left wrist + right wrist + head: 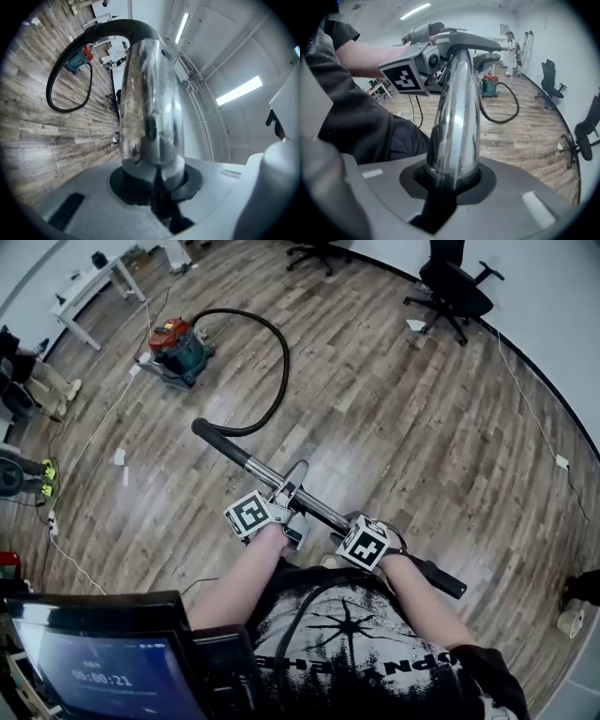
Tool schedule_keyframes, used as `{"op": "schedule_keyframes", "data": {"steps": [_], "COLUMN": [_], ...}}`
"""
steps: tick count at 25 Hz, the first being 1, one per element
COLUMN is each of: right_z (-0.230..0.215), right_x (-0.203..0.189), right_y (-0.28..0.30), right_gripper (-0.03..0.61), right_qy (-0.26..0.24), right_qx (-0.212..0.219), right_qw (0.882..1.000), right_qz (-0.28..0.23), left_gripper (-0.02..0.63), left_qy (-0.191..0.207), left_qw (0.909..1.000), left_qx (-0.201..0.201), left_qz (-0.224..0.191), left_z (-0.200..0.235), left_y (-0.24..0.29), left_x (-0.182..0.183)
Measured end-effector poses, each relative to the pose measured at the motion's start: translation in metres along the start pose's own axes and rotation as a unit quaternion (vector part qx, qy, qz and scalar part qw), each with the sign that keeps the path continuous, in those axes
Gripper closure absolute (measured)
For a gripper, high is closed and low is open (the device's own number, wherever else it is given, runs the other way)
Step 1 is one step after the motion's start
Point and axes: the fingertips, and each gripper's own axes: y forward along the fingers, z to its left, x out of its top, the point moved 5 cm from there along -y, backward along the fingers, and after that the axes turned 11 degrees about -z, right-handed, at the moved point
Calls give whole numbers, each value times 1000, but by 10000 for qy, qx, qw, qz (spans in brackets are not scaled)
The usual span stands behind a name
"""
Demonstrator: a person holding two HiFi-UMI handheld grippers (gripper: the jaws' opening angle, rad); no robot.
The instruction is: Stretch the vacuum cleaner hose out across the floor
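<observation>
A red and teal vacuum cleaner (pixel 178 348) stands on the wood floor at the upper left. Its black hose (pixel 281 352) curves round to the dark grip of a chrome wand (pixel 267 474). The wand runs diagonally to a black end (pixel 441 577) near my body. My left gripper (pixel 292 512) is shut on the wand's middle, and my right gripper (pixel 352 532) is shut on it just behind. In the left gripper view the chrome wand (pixel 150 108) fills the jaws, with the looped hose (pixel 70 70) beyond. In the right gripper view the wand (pixel 457 117) is clamped too, below the left gripper's marker cube (pixel 405 75).
Two black office chairs (pixel 455 287) (pixel 319 249) stand along the curved far wall. A white desk (pixel 89 282) is at the upper left, with a white cable (pixel 94 437) trailing over the floor. A monitor (pixel 103 671) sits at my lower left. A person (pixel 511 47) stands far off.
</observation>
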Motion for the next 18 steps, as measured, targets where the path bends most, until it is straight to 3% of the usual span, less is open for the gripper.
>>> {"op": "schedule_keyframes", "data": {"steps": [4, 7, 10, 14, 17, 18], "right_z": [4, 9, 13, 22, 33, 38], "right_x": [-20, -26, -24, -17, -12, -9], "right_y": [-8, -14, -16, -18, -15, -14], "right_gripper": [486, 487, 489, 489, 489, 489], "right_qy": [7, 40, -43, -126, -122, -112], "right_qx": [156, 290, 314, 281, 226, 203], "right_qw": [9997, 9992, 9989, 9988, 9988, 9988], "right_qz": [-192, -272, -336, -386, -427, -439], "left_gripper": [560, 560, 560, 560, 560, 560], "left_qy": [-190, 74, -237, -149, 329, 318], "left_qw": [9998, 9999, 9996, 9997, 9994, 9995], "left_qx": [8, 107, -20, -61, 44, 25], "left_qz": [-45, -16, -138, -184, -90, -73], "left_z": [-13, -18, -31, -40, -37, -38], "left_y": [1, -4, -6, -16, -29, -33], "left_x": [-26, -32, -36, -30, -20, -17]}}
